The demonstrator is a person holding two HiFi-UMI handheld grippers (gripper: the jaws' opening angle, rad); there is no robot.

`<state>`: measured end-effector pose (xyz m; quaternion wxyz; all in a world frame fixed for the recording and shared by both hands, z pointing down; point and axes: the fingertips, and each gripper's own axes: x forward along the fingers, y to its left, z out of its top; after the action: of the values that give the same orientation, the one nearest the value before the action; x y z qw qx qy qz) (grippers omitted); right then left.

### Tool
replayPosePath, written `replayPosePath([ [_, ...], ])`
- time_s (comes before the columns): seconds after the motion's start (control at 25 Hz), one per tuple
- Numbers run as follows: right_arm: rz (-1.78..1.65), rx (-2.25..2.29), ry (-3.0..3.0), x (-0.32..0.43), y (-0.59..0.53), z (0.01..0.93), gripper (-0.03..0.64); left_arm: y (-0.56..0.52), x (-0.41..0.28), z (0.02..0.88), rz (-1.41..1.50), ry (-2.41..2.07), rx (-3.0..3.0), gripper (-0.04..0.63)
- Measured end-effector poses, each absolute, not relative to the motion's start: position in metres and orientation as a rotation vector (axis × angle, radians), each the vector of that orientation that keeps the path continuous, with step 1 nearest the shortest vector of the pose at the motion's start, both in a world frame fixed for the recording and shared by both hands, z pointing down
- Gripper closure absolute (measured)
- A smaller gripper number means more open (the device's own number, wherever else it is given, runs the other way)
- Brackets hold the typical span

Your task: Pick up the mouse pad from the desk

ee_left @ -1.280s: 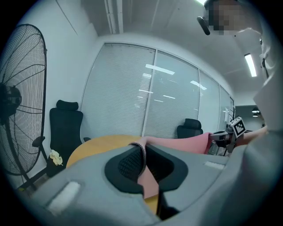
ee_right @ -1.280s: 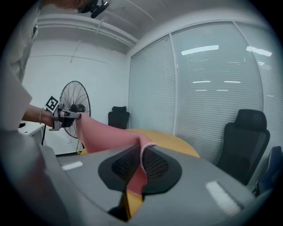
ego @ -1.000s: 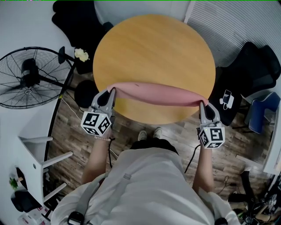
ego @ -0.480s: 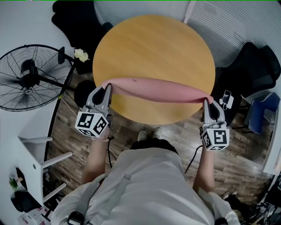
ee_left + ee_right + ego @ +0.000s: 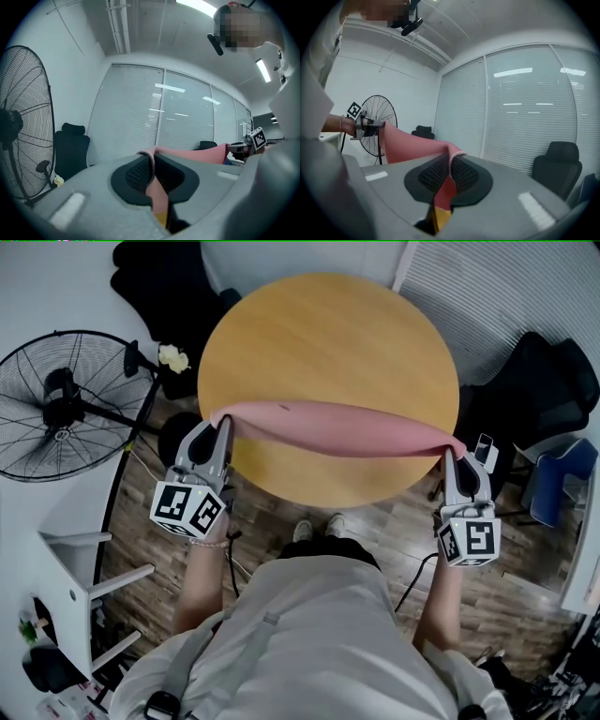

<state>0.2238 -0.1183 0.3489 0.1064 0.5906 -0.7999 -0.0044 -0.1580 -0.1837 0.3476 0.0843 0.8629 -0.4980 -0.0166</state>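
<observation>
The pink mouse pad (image 5: 333, 427) hangs stretched between my two grippers above the near half of the round wooden table (image 5: 328, 343), sagging a little in the middle. My left gripper (image 5: 223, 420) is shut on its left corner, and the pink edge (image 5: 152, 161) shows pinched between the dark pads. At the other end my right gripper (image 5: 452, 448) is shut on the right corner, where the pad (image 5: 412, 145) runs off to the left from the closed pads (image 5: 466, 176). Both grippers point about level.
A standing fan (image 5: 61, 399) is on the floor at the left. Black office chairs (image 5: 539, 390) stand at the right and beyond the table. A white shelf unit (image 5: 80, 568) sits at the lower left. Cables lie on the wooden floor (image 5: 394, 521) by the person's feet.
Both grippers have risen with the mouse pad, lifting it higher off the table; in the head view the hands have spread slightly outward and the pad is drawn tauter.
</observation>
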Motion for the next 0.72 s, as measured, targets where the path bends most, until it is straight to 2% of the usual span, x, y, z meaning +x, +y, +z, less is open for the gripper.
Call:
replayPosePath([
  [0.72, -0.059, 1.732, -2.372, 0.220, -0.120, 0.320, 0.597, -0.183, -0.159, 0.316, -0.078, -1.489, 2.579, 0.577],
])
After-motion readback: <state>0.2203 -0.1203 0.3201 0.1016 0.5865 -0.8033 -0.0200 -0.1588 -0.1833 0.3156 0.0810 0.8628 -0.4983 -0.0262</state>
